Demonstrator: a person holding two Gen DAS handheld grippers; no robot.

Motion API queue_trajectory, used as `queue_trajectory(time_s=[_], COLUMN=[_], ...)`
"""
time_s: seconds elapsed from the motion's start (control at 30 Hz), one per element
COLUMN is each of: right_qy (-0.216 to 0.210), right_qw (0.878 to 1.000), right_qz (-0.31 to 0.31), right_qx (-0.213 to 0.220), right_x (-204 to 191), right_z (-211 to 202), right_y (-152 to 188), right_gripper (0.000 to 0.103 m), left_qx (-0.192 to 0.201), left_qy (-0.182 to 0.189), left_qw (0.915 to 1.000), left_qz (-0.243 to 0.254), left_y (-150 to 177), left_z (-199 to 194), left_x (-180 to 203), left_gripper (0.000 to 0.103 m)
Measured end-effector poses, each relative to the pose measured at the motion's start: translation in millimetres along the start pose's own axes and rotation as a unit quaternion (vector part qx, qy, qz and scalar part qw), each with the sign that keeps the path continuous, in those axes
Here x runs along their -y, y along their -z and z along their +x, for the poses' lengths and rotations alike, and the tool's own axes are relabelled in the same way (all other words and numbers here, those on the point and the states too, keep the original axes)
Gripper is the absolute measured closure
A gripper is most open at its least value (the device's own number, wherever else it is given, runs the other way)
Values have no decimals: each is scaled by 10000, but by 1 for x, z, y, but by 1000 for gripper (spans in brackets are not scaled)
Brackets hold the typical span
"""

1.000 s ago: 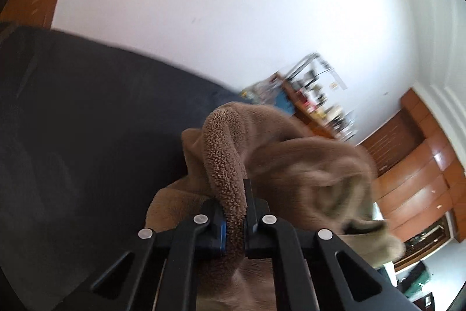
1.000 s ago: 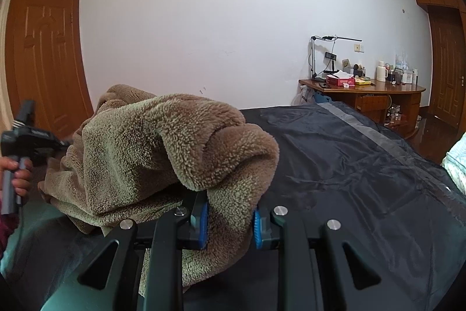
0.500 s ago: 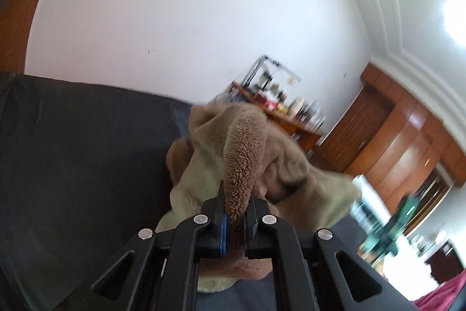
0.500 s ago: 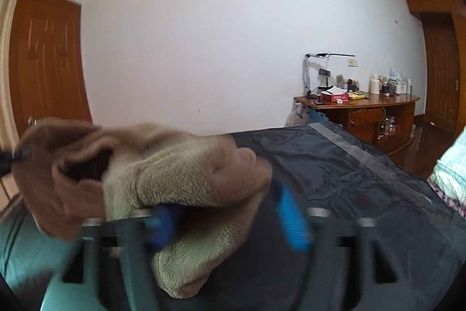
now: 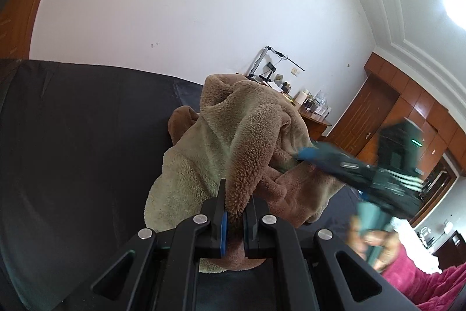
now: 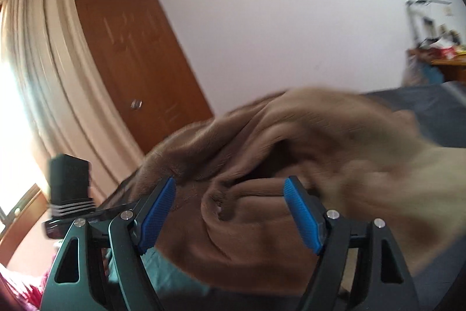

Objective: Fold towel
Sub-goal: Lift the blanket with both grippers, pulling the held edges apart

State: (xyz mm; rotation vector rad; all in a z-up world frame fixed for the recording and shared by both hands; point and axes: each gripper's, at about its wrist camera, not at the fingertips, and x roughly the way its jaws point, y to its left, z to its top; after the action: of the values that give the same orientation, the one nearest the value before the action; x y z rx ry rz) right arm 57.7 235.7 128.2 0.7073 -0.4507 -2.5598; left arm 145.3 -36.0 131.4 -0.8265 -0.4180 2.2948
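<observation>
A fluffy brown towel (image 5: 233, 153) hangs bunched above the dark bedcover (image 5: 72, 142). My left gripper (image 5: 235, 206) is shut on a fold of it, the pile squeezed between the fingers. In the left wrist view the right gripper (image 5: 326, 162) shows blurred at the towel's right side. In the right wrist view my right gripper (image 6: 230, 194) is open, its blue pads (image 6: 303, 217) spread wide, with the blurred towel (image 6: 276, 165) lying just beyond and between them. The left gripper's body (image 6: 70, 188) stands at the left there.
A wooden desk (image 5: 314, 121) with a lamp and clutter stands by the white wall. A wooden door (image 6: 131, 72) and cream curtain (image 6: 43, 77) are at the left. A hand and magenta sleeve (image 5: 407, 276) are at lower right.
My right gripper has opened and let go of the towel, then swung left toward the door side. My left gripper has kept its hold and tilted upward.
</observation>
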Motion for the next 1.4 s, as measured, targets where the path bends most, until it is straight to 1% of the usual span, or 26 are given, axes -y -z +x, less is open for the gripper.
queue_trajectory(time_s=[0.1,0.2,0.23,0.27,0.3,0.33,0.37,0.43,0.5,0.57,0.63,0.73,0.83,0.93,1.0,1.03,1.1,1.13,1.17,1.2,1.27,1.33,1.4], right_qy=[-239,-639,-783,-927,-1030,-1089,-1124,-1139,-1082,-998,-926,-785,-673,-490,-384,-347,-297,-273,-255,-239,-235,-267,-282], right_qw=[9987,9950,9932,9910,9896,9892,9894,9914,9935,9946,9941,9925,9904,9899,9904,9905,9906,9907,9909,9911,9914,9915,9915], right_qz=[230,495,579,663,682,631,563,428,307,200,116,118,279,373,435,476,539,536,515,490,443,421,431], right_qx=[-388,-584,-642,-700,-736,-748,-732,-486,-155,211,559,927,1173,1279,1258,1244,1224,1220,1215,1211,1211,1203,1191], right_x=[10,19,21,24,25,23,22,19,17,14,14,24,37,44,49,52,58,59,59,59,58,57,56], right_z=[56,88,97,106,112,115,115,98,73,42,12,-29,-60,-79,-88,-96,-104,-106,-109,-111,-115,-114,-110], right_y=[-5,-5,-5,-5,-5,-3,-2,-3,-5,-9,-11,-12,-3,7,10,10,8,8,6,5,4,4,5], right_gripper=[28,34,41,54,61,78,90,90,91,91,91,91,91,91,91,91,91,91,91,91,91,91,90], left_qx=[-24,-43,-41,-40,-39,-37,-38,-42,-70,-110,-167,-198,-231,-297,-244,-121,206,413,503,400,197,150,130], left_qy=[-4,-37,-69,-101,-134,-167,-211,-280,-250,-42,356,636,558,515,303,102,-329,-509,-548,-526,-482,-535,-637], left_qw=[10000,10000,10000,9999,9999,9998,9997,9995,9997,9999,9989,9976,9981,9979,9978,9959,9841,9698,9564,9457,9209,9087,9012], left_qz=[11,17,29,40,52,64,88,111,50,-84,-253,-168,134,265,534,885,1731,2350,2825,3182,3864,4137,4285], left_y=[-3,-4,-3,-3,-2,-1,0,-1,-1,-4,-8,-13,-16,-18,-20,-19,-13,-6,0,4,13,16,15], left_z=[-2,-3,-3,-3,-2,-2,0,3,4,6,6,5,5,10,13,14,10,8,7,9,13,18,24], left_x=[-3,-7,-7,-7,-7,-7,-6,-8,-10,-14,-15,-7,7,21,31,43,66,80,91,101,122,133,140], left_gripper=[96,95,95,95,95,95,95,95,95,95,95,94,94,94,94,94,94,94,94,94,94,94,94])
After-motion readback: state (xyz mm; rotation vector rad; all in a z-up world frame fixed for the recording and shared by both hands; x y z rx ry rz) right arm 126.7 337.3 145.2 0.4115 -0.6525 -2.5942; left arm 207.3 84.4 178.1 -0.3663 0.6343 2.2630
